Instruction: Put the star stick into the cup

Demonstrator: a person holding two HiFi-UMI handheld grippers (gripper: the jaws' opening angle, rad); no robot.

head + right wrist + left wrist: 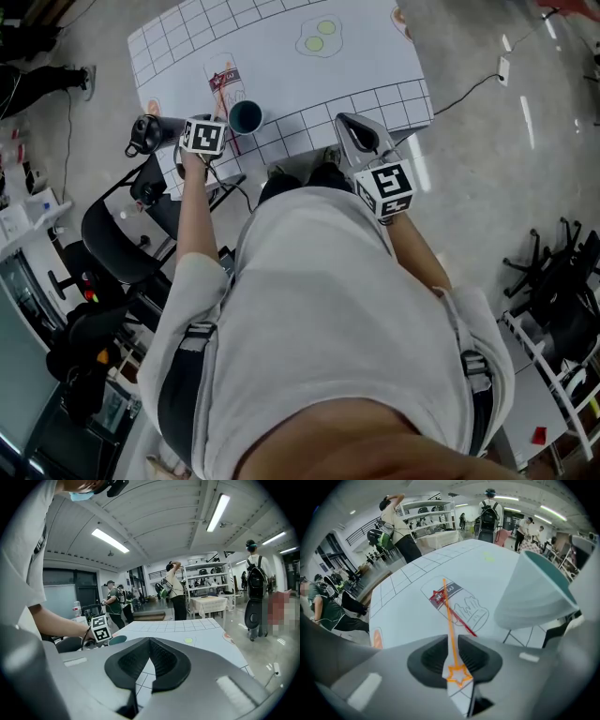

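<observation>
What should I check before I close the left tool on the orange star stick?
1. Orange star stick between the jaws of the left tool: ok, it runs through the gap.
2. Jaws apart, not yet pressing on it: ok.
3. Stick free of other things: not ok, a red star stick crosses it; which one lies on top, cannot tell.
4. Cup upright with its mouth facing up: ok, it stands close beside the left tool.
5. Right tool out of the way: ok, shut, empty, held off to the side.
</observation>
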